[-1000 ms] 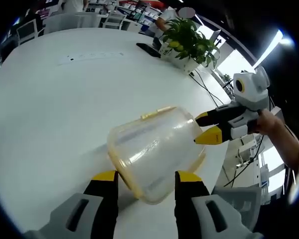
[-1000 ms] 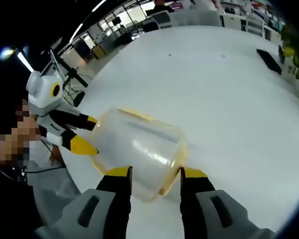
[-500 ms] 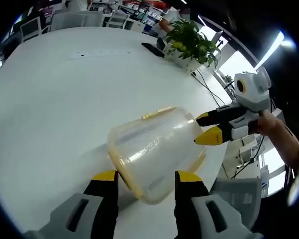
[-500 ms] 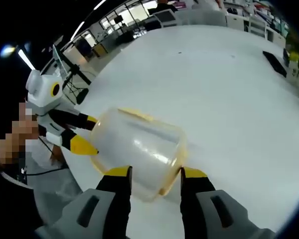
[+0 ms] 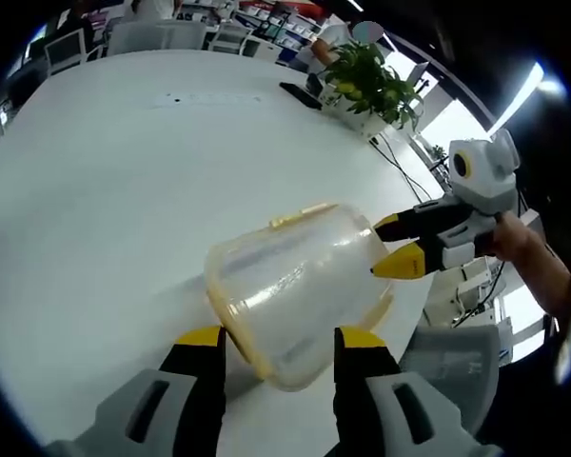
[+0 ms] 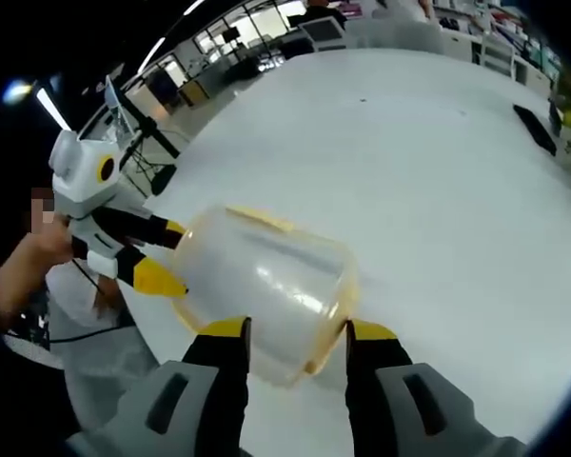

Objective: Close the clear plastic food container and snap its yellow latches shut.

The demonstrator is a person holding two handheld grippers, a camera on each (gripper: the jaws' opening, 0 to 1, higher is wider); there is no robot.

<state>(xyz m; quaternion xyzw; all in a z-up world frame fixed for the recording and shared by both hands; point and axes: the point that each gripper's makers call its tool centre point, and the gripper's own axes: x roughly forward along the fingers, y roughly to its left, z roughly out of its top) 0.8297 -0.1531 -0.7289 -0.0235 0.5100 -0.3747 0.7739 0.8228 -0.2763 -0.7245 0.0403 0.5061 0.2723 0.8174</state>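
Observation:
The clear plastic container (image 5: 295, 286) with a yellow rim and a yellow latch (image 5: 300, 214) lies on its side above the white table, held between both grippers. My left gripper (image 5: 281, 341) is shut on its near end, a yellow-tipped jaw on each side. My right gripper (image 5: 392, 245) comes in from the right and clamps the far end. From the right gripper view the same container (image 6: 266, 286) sits between my right gripper (image 6: 297, 331), and my left gripper (image 6: 157, 255) grips its other end from the left.
A wide white round table (image 5: 95, 190) lies under the container. A potted plant (image 5: 366, 81) and a flat black object (image 5: 300, 93) sit at its far edge, with chairs (image 5: 162, 33) beyond. A person's hand (image 5: 533, 257) holds the right gripper. Stands (image 6: 138, 133) rise off the table's side.
Both views have drifted slightly over the table. The container stays fixed between the two grippers, and both holds look the same.

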